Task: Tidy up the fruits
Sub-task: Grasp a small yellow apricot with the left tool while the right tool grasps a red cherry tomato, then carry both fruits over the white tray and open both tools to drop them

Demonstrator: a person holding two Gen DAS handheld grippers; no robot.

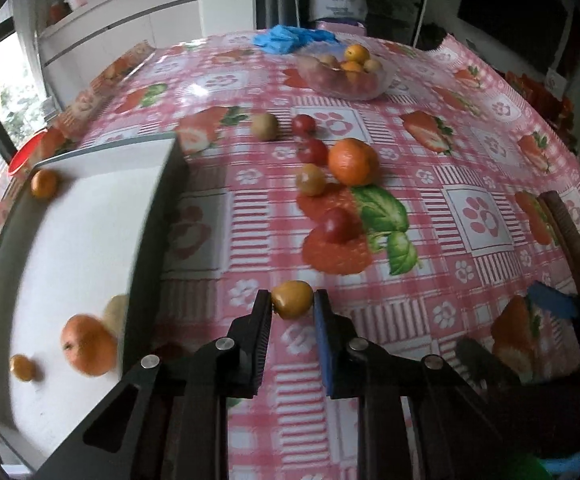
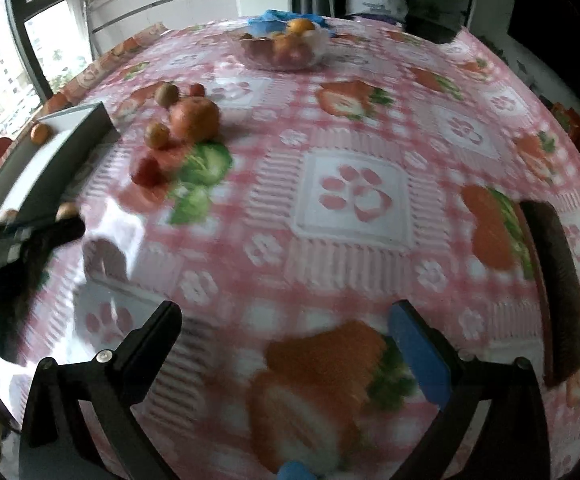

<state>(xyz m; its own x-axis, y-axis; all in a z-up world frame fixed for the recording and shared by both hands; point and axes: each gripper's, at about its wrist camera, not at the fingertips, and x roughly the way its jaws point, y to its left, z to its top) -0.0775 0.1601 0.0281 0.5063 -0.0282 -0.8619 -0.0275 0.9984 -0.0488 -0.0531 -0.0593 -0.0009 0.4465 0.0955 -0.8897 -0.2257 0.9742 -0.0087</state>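
We have a small yellow fruit point(image 1: 292, 299) pinched in our left gripper point(image 1: 292, 300), above the desk point(image 1: 430, 208) just beside the white tray point(image 1: 70, 260). Our right gripper point(image 2: 286, 320) hangs spread wide, holding nothing.

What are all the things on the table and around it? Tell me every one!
yellow fruit: 1, yellow-orange, gripped between the left jaws
big orange: 1, orange, mid-table among the loose fruits
red fruits: 3, red, loose around the big orange
brownish fruits: 2, yellow-brown, loose near the big orange
white tray: 1, white with grey walls, left side of the table
fruits in tray: about 4, orange and pale, inside the white tray
clear bowl: 1, see-through, far side, holding small fruits
blue gloves: a heap, blue, behind the clear bowl
tablecloth: 1, pink checked with strawberries
left gripper: 1, black, shut on the yellow fruit
right gripper: 1, black, open, nothing between the jaws
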